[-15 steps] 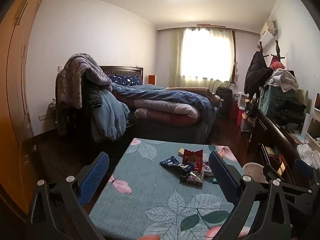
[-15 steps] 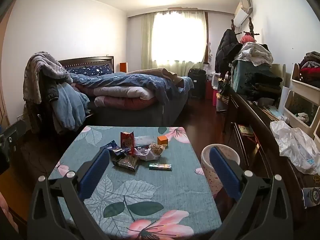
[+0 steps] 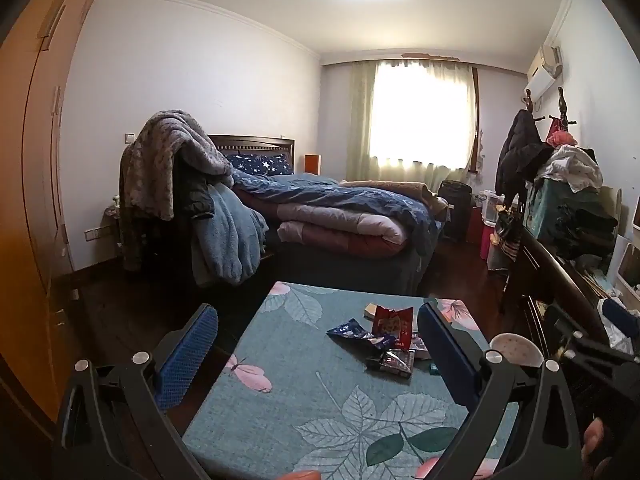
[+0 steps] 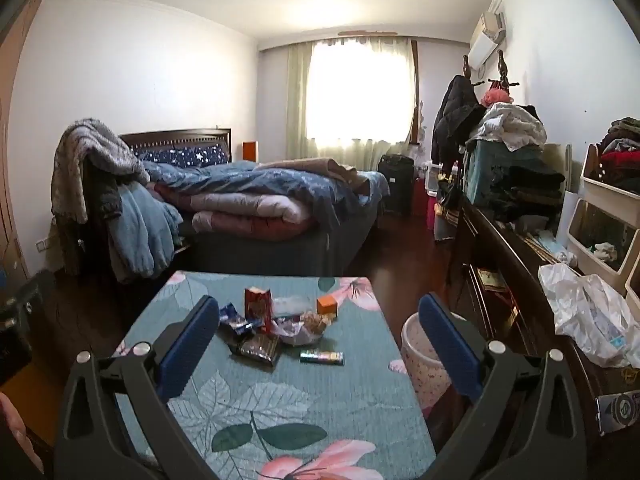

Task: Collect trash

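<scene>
Two sets of blue-padded black tongs – the left tongs [image 3: 318, 350] and the right tongs [image 4: 320, 340] – hang spread fully wide and empty above the near part of a surface draped in a teal cloth printed with leaves and pink flowers [image 4: 280, 408]. Farther along the cloth lies a small heap of trash, untouched: a dark foil snack wrapper [image 4: 256, 348], a green-and-blue tube-shaped packet [image 4: 322, 357] just to its right, a crumpled blue wrapper [image 4: 234, 318], a clear bag with crumbs [image 4: 304, 326], an upright red snack packet [image 4: 258, 305] and a small orange box [image 4: 327, 305] at the far side. Beside the surface's right edge stands a white speckled waste bin [image 4: 420, 360], partly hidden by the right tongs' pad. Beyond, a bed piled with blue and pink quilts [image 4: 260, 200] – and a curtained bright window [image 4: 360, 92] at the far wall.
</scene>
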Available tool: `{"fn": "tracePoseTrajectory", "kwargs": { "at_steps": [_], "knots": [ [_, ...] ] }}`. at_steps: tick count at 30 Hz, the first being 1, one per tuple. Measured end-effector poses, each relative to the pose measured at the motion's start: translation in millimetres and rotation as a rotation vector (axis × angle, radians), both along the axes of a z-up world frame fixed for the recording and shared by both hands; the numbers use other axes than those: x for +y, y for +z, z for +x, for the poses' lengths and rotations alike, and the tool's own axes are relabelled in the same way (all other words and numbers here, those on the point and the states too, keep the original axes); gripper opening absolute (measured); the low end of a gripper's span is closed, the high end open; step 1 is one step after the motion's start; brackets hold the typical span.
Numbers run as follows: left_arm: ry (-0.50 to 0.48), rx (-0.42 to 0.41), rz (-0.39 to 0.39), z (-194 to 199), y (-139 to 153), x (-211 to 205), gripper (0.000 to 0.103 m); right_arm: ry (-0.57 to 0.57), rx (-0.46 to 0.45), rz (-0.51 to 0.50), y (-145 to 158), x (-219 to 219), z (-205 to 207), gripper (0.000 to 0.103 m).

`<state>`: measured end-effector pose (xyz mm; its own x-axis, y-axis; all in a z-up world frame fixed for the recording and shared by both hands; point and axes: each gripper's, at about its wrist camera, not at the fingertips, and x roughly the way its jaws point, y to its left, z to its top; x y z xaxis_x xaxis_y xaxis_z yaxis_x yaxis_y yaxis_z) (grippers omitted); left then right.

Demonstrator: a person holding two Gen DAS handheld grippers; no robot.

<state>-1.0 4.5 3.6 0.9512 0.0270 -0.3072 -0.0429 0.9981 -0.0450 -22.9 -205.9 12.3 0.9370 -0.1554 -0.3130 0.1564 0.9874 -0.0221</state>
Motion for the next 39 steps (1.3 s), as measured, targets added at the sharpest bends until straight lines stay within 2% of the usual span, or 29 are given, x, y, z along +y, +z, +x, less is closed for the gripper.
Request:
{"fn": "tracePoseTrajectory", "kwargs": {
  "at_steps": [11, 39],
  "knots": [
    [-0.002, -0.005, -0.007, -1.7, 7.4, 3.7, 0.099, 0.002, -0.019, -0.001, 12.4, 0.7, -1.0, 0.1],
    [-0.004, 0.003, 0.006, 0.6, 8.5, -3.9, 0.099, 0.007, 0.014, 0.003, 3.3, -7.1, 1.2, 0.1]
  ]
}}
